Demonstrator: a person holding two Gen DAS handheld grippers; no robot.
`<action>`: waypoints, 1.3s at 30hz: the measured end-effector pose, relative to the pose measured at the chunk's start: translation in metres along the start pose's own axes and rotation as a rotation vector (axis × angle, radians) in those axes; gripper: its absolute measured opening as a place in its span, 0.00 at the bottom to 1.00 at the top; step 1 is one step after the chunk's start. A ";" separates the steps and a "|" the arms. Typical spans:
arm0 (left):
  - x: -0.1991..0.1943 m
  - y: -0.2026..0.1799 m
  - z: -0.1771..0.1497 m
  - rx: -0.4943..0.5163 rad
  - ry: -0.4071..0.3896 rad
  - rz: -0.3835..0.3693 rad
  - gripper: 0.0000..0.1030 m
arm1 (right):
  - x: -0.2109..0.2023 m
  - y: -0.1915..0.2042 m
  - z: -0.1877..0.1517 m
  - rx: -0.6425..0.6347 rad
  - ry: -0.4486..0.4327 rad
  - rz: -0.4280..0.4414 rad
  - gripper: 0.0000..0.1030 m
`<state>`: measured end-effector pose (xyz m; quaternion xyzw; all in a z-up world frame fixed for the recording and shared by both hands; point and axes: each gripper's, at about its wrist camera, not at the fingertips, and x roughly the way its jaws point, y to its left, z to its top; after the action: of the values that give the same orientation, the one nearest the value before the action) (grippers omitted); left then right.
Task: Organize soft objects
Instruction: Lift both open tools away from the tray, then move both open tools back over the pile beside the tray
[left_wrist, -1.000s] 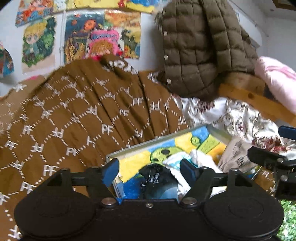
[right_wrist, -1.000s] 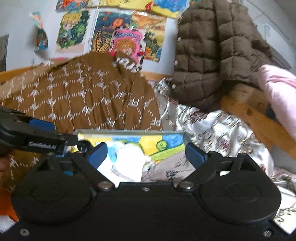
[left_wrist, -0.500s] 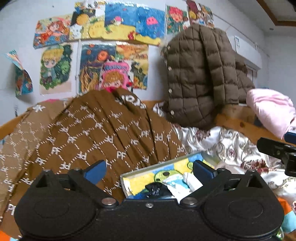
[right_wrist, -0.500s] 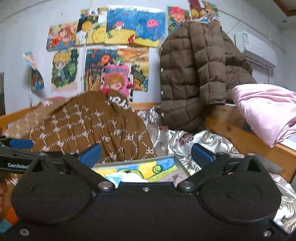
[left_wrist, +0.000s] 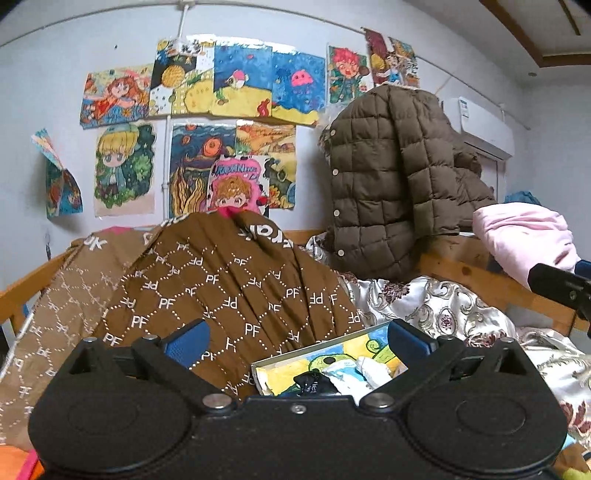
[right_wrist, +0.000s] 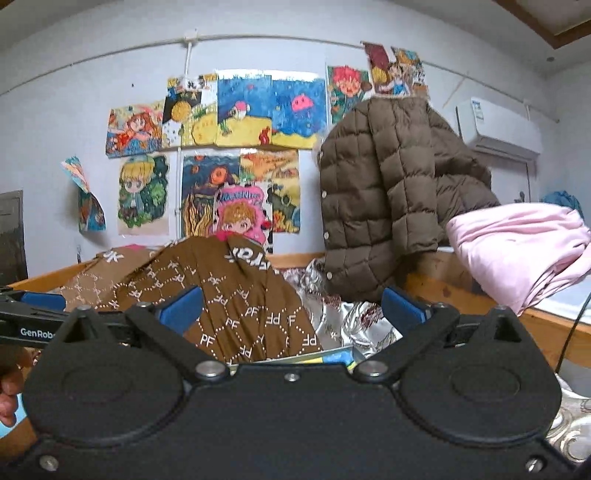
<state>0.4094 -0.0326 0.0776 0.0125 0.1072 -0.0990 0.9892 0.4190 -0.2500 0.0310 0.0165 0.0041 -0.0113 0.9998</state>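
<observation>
Bed (left_wrist: 461, 275), apparently under blanket (left_wrist: 229, 291), box (left_wrist: 332, 360).

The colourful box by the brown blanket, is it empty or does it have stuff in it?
Not empty: the box holds white cloths and a black item.

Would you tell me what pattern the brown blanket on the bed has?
The brown blanket has a white dotted diamond lattice with "PF" letters, clearest in the left wrist view.

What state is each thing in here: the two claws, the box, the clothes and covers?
Left gripper: open, empty.
Right gripper: open, empty.
Painted box: lidless, small clothes inside.
Brown patterned blanket: heaped.
Quilted jacket: hanging, unbuttoned.
Pink bedding: roughly folded on the bed rail.
</observation>
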 end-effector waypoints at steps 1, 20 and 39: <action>-0.006 0.000 0.000 0.006 -0.005 0.000 0.99 | -0.006 0.000 0.001 0.002 -0.005 0.004 1.00; -0.129 0.005 -0.046 -0.038 -0.050 0.057 0.99 | -0.128 0.013 -0.034 -0.016 -0.010 -0.004 1.00; -0.146 -0.009 -0.135 -0.033 0.201 0.062 0.99 | -0.182 0.024 -0.094 0.001 0.239 -0.053 1.00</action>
<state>0.2392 -0.0070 -0.0224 0.0092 0.2071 -0.0647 0.9761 0.2373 -0.2191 -0.0610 0.0181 0.1235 -0.0359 0.9915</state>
